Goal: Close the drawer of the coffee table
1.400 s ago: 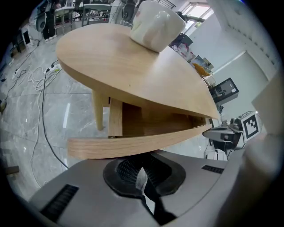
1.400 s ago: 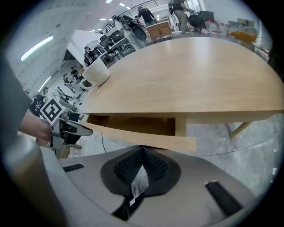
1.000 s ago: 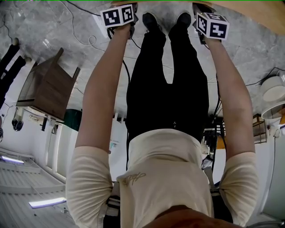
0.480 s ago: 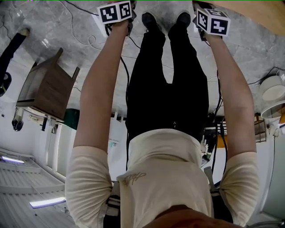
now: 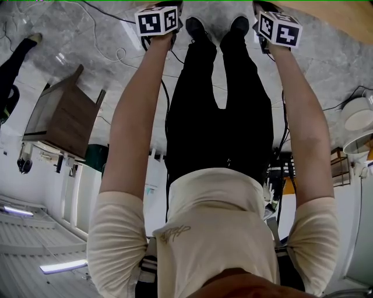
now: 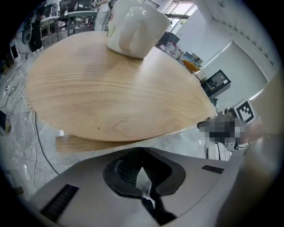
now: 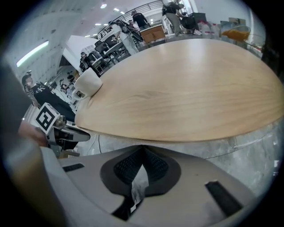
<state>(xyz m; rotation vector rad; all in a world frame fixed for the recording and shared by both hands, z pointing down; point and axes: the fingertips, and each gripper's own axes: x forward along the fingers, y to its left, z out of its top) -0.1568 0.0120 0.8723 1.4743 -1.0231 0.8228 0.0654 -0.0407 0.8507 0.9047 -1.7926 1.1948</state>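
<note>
The coffee table's round light-wood top (image 6: 111,97) fills the left gripper view and also the right gripper view (image 7: 186,97). Only a corner of the table (image 5: 344,13) shows in the head view. Under the top's near edge a flat wooden piece (image 6: 75,143) sticks out; I cannot tell whether it is the drawer. My left gripper (image 6: 142,150) is held just before the table's edge with its jaws together and nothing between them. My right gripper (image 7: 142,148) is shut and empty too, facing the same edge. Their marker cubes, left (image 5: 156,20) and right (image 5: 278,29), sit at the ends of both outstretched arms.
A white pot (image 6: 135,26) stands on the far part of the top, also seen as a white pot (image 7: 86,85) in the right gripper view. On the marble floor are cables (image 5: 111,55), a dark wooden side table (image 5: 64,113) at the left, and white round items (image 5: 356,116) at the right.
The left marker cube has shifted slightly right. A dark leg of another person at the far left has moved. Both grippers stay shut near the table's edge.
</note>
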